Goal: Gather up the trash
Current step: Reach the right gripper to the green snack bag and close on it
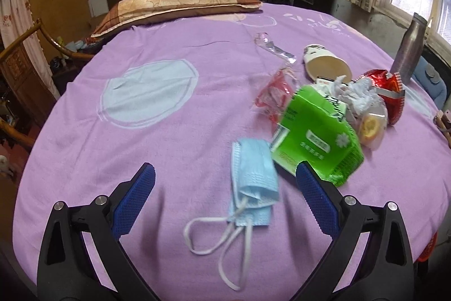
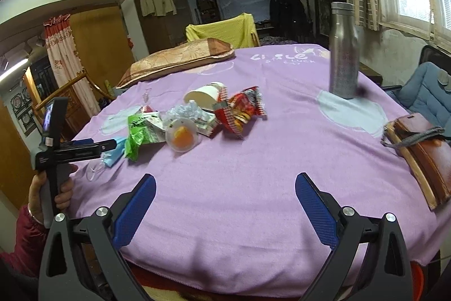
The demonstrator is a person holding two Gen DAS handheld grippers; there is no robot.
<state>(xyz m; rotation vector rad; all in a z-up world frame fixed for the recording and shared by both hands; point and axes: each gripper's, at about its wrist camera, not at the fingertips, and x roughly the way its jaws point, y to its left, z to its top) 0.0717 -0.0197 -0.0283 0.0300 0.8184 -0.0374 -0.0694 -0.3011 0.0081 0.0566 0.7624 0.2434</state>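
We see a lilac fleece bedspread (image 1: 174, 154) printed with pale blue circles and white lettering, and on it a pale blue pleated face mask (image 1: 252, 185) with white ear loops beside a bright green tissue packet (image 1: 315, 137) marked with a white flower. Farther off lie a red-and-silver foil snack bag (image 2: 243, 110), a cream paper cup (image 2: 204, 98) and a brushed grey metal bottle (image 2: 344, 52). Our gripper fingers (image 1: 134, 199) are black with blue textured pads.

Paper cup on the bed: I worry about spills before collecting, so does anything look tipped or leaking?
The paper cup lies on its side among the wrappers, its mouth open; no liquid shows on the purple sheet. The metal bottle stands upright.
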